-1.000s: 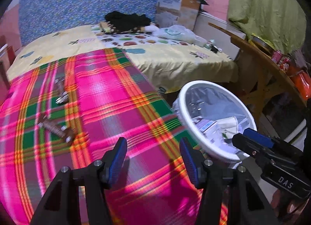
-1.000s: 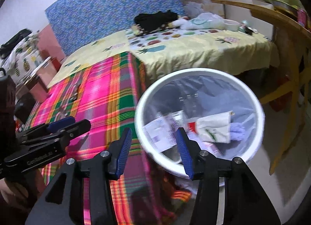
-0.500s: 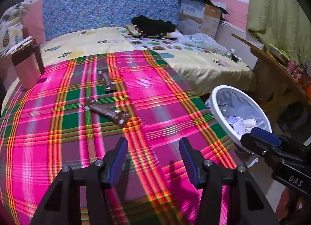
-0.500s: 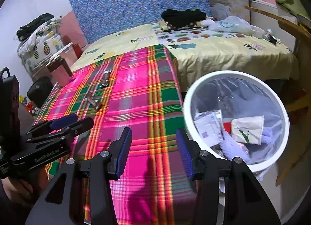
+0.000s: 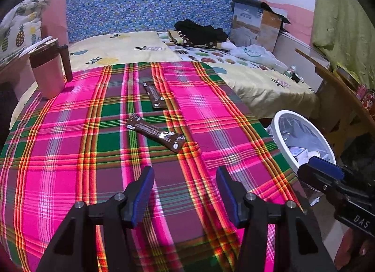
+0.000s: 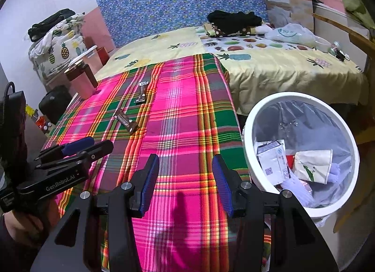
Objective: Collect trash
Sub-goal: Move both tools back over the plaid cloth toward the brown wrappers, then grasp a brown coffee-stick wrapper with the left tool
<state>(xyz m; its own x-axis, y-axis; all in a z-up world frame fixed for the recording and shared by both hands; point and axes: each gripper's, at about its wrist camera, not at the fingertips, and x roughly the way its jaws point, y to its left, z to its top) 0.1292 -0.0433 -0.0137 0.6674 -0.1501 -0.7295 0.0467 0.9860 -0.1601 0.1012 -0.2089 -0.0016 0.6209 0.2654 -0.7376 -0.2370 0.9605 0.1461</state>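
Plaid pink-and-green cloth (image 5: 70,154) covers the table, bearing two brown snack wrappers (image 5: 155,134) (image 5: 154,94) near its middle, well left of the white trash bin (image 6: 248,154) beside its right edge. Left claw (image 5: 185,188) and right claw (image 6: 185,181) hover over the cloth's near edge, both parted, empty.

pink mug (image 5: 48,73), cardboard box (image 5: 255,25), black clothes (image 5: 201,32)

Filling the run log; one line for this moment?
left gripper: open, empty | right gripper: open, empty | two brown wrappers: on plaid cloth | bin: part-filled
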